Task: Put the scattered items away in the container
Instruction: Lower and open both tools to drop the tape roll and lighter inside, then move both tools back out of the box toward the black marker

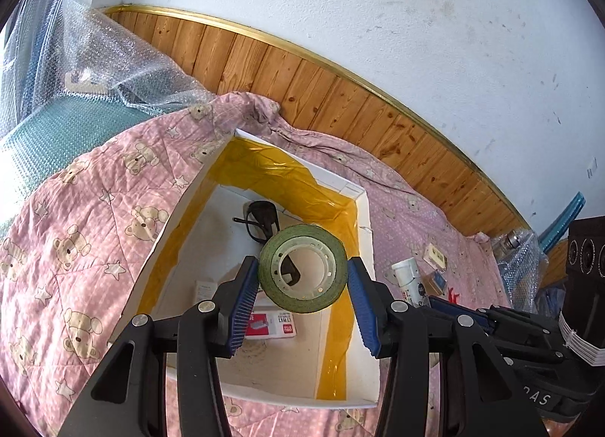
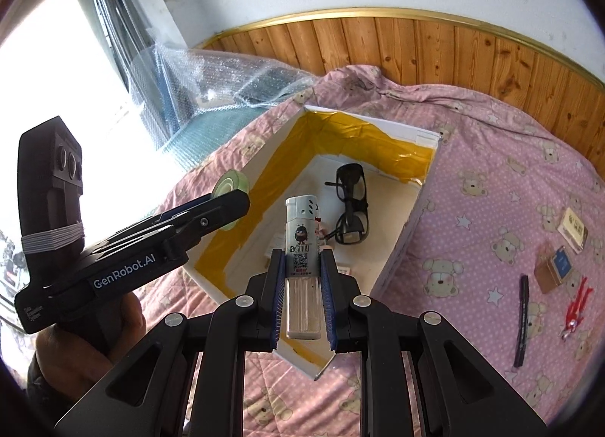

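Nearest the lens at lower centre, our right gripper pinches a lighter marked with a QR code, long axis pointing ahead over the white box, while our left gripper, its body reading "GenRobot.AI", pinches the green tape roll directly above that box.

We see a white plaster wall above gold-trimmed pine wainscoting — daylight floods through a window beside the pink teddy-bear quilt.
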Demonstrator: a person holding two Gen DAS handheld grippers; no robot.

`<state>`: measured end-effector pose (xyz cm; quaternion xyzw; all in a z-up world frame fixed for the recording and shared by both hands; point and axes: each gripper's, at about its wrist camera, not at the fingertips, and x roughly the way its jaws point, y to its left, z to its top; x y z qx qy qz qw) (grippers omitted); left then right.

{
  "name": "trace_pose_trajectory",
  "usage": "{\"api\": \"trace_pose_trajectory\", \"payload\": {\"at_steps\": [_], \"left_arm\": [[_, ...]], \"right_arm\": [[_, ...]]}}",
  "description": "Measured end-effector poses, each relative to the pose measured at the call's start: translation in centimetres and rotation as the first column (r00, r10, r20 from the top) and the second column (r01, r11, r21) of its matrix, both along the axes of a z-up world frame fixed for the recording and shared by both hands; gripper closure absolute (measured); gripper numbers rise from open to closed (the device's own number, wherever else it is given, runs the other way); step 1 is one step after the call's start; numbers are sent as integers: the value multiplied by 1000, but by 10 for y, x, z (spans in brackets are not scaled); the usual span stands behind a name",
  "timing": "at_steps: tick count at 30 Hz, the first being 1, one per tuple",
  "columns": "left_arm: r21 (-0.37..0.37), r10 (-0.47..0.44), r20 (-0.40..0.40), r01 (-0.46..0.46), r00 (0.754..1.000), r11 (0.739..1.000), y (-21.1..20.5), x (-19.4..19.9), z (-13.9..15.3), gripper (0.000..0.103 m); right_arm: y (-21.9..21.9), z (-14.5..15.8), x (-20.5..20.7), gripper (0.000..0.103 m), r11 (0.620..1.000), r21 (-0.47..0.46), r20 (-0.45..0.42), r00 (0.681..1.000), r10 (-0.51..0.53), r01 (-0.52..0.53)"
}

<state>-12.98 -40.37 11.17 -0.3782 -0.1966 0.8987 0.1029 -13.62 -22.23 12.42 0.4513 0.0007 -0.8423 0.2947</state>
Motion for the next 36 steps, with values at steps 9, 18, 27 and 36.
{"api": "trace_pose_trajectory", "payload": {"at_steps": [9,18,27,36], "left_arm": [[-33,-5,38,6,999,999,-4,-38,-10,54],[-57,3,99,3,995,998,-6,-78,-29,54],[-68,60,162,-49,985,996,-16,-116,-57,53],[-36,81,170,-75,982,996,-32,-111,-59,52]], "right_arm": [[-13,-11,-35,84,1000,-3,21,1000,8,-8],[-17,-29,-75,84,1000,4,47,999,-2,1],[-10,-56,-123,72,995,24,52,994,-95,94],[6,-66,-116,72,994,-21,123,987,-107,111]]}}
